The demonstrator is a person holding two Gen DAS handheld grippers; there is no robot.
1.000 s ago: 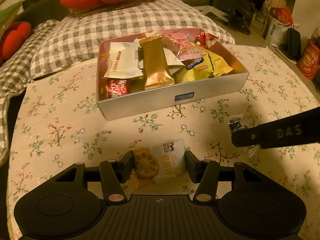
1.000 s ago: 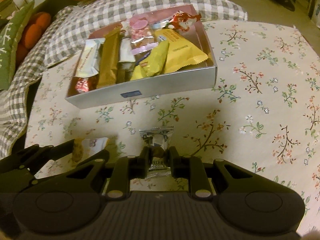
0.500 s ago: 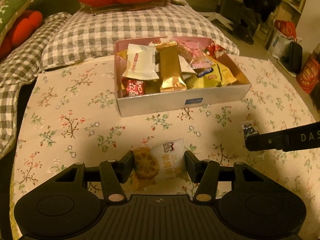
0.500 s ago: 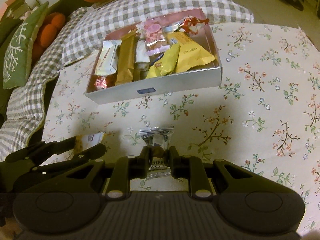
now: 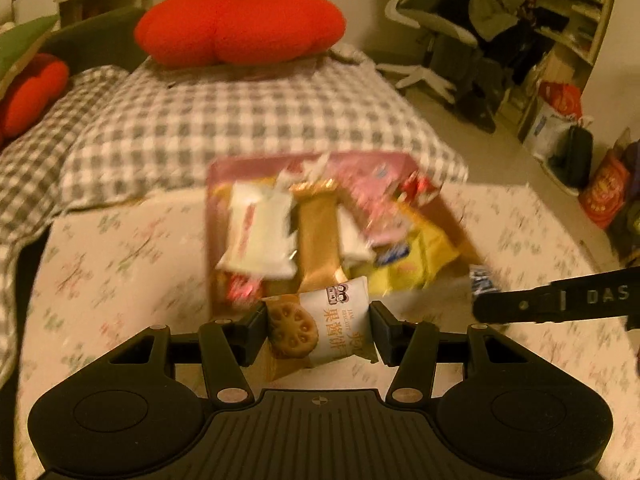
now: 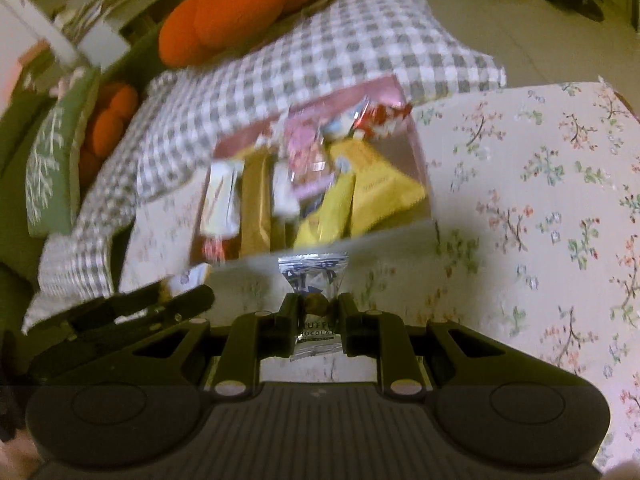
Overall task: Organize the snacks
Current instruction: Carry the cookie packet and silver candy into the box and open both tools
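The left claw [image 5: 318,330] is clenched on a white and tan jam-biscuit packet with a biscuit picture [image 5: 320,330], held crosswise between its black fingers just before the near edge of the shallow pink-lined cardboard box of wrapped snacks [image 5: 216,208] on the floral-cloth table [image 5: 100,264]. To the right, the right claw [image 6: 318,318] is clamped on a small clear-and-silver truffle chocolate wrapper [image 6: 314,280], whose crimped top sticks out past the fingertips toward the box's near wall.

light: dim warm yellow indoor cast | blur: snack box [image 5: 320,216] and floral tablecloth [image 6: 540,184] smearing | sharp: gripper bodies staying crisp | edges: fisheye bending, corners vignetting dark
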